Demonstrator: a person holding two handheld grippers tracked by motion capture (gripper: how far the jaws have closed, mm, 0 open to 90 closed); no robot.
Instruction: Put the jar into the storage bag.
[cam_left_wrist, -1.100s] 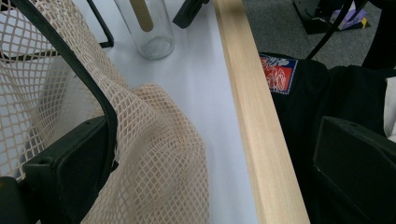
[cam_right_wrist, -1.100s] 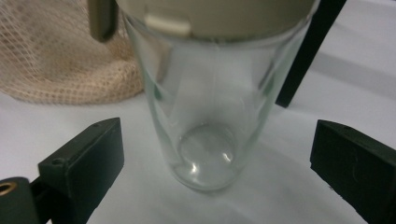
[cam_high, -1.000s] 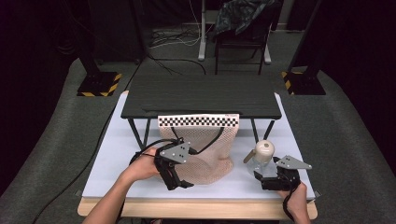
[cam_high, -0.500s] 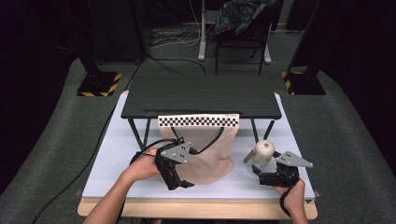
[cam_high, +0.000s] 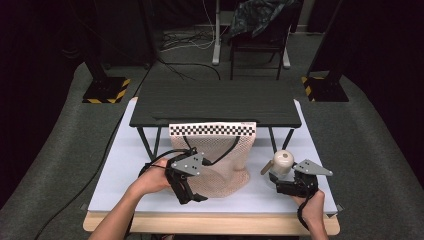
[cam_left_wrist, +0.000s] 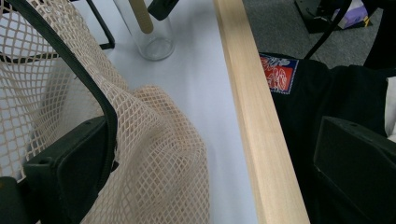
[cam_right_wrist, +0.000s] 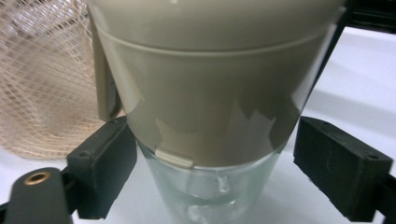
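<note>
A beige mesh bag (cam_high: 220, 160) with a checkered band hangs from the front edge of the low black table (cam_high: 215, 102). My left gripper (cam_high: 192, 192) is at the bag's lower left and stands open. In the left gripper view the bag's mesh (cam_left_wrist: 154, 154) and a black strap (cam_left_wrist: 88, 79) drape over one jaw of my left gripper (cam_left_wrist: 210, 186). A clear bottle (cam_high: 281, 162) with a beige cap stands to the right of the bag. My right gripper (cam_high: 278, 179) is open, and in the right gripper view its jaws flank the bottle (cam_right_wrist: 210, 116) below the cap.
A white board (cam_high: 125, 165) covers the table, with a wooden front edge (cam_left_wrist: 252, 116) close to the person's dark clothing. The bottle (cam_left_wrist: 149, 28) stands just beyond the bag. Dark stands and a chair are on the floor behind.
My right gripper has moved a little forward and left, closing in on the bottle. The left gripper and the bag have stayed put.
</note>
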